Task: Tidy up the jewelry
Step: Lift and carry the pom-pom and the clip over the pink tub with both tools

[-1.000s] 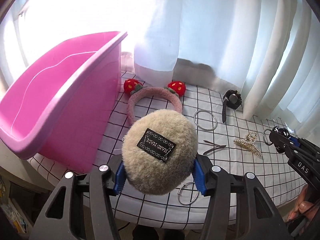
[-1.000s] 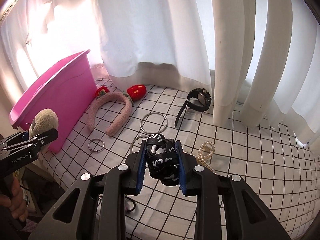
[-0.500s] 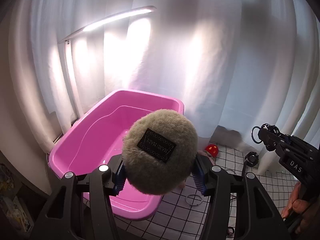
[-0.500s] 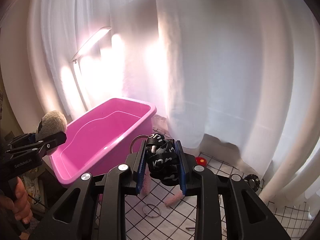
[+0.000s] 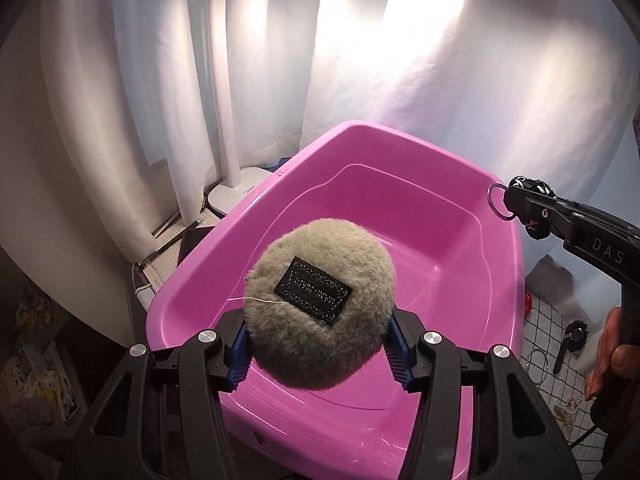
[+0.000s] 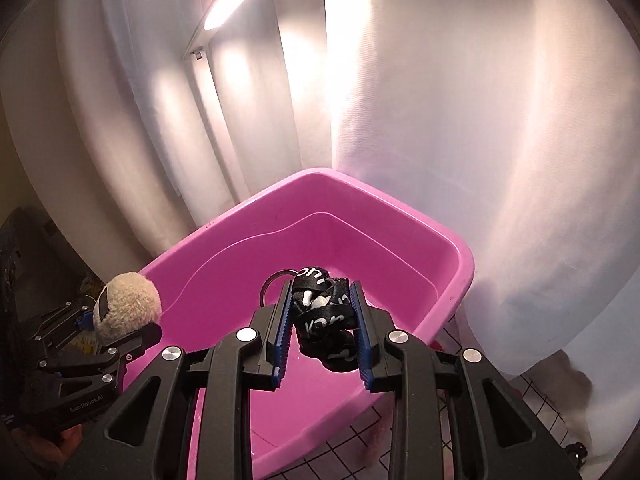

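Observation:
My left gripper [image 5: 320,354] is shut on a round beige furry pom-pom [image 5: 320,304] with a black label, held over the near end of the pink plastic tub [image 5: 400,136]. My right gripper [image 6: 322,320] is shut on a bunched black strap with white lettering [image 6: 324,316] that carries a metal ring; it hangs over the tub [image 6: 460,256]. The right gripper also shows in the left wrist view [image 5: 524,208], above the tub's right rim. The left gripper with the pom-pom [image 6: 128,304] shows at the tub's left rim in the right wrist view. The tub's visible inside is bare.
White curtains hang behind the tub. A white lamp base [image 5: 240,192] stands at its far left. On the checked cloth [image 5: 556,320] right of the tub lie a black watch [image 5: 572,340], a metal ring [image 5: 536,364] and a pearl hair clip [image 5: 566,408].
Both grippers have lifted off the checked cloth and swung left, carrying the pom-pom and the strap from beside the tub to above its opening.

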Tool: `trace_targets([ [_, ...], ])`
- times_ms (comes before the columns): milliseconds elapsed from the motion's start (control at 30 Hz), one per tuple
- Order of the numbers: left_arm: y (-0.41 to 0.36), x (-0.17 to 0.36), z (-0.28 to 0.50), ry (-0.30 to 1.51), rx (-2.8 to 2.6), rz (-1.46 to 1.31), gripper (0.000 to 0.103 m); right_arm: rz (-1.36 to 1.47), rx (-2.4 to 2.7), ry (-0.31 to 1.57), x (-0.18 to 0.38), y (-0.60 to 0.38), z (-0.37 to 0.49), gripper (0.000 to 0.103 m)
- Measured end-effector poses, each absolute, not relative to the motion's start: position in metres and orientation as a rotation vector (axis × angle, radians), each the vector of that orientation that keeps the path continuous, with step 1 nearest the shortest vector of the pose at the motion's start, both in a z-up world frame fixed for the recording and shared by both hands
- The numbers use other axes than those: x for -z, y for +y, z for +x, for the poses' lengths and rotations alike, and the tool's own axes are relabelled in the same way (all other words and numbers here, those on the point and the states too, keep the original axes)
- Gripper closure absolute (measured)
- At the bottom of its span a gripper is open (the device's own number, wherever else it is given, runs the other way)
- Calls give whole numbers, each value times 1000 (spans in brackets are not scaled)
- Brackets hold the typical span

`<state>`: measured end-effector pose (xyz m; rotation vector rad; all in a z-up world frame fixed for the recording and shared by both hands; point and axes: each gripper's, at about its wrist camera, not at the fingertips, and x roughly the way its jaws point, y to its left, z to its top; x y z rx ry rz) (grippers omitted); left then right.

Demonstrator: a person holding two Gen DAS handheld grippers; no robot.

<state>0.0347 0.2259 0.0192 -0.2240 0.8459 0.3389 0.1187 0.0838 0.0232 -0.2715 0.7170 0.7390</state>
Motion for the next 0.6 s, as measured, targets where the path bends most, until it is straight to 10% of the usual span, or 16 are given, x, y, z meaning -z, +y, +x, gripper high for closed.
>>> trace_targets([
  [533, 246, 20, 61, 1001, -370, -246, 43, -393, -691, 945, 34, 137, 166, 75],
  [600, 245, 20, 62, 1007, -376, -238, 39, -398, -677, 947, 35, 141, 170, 45],
])
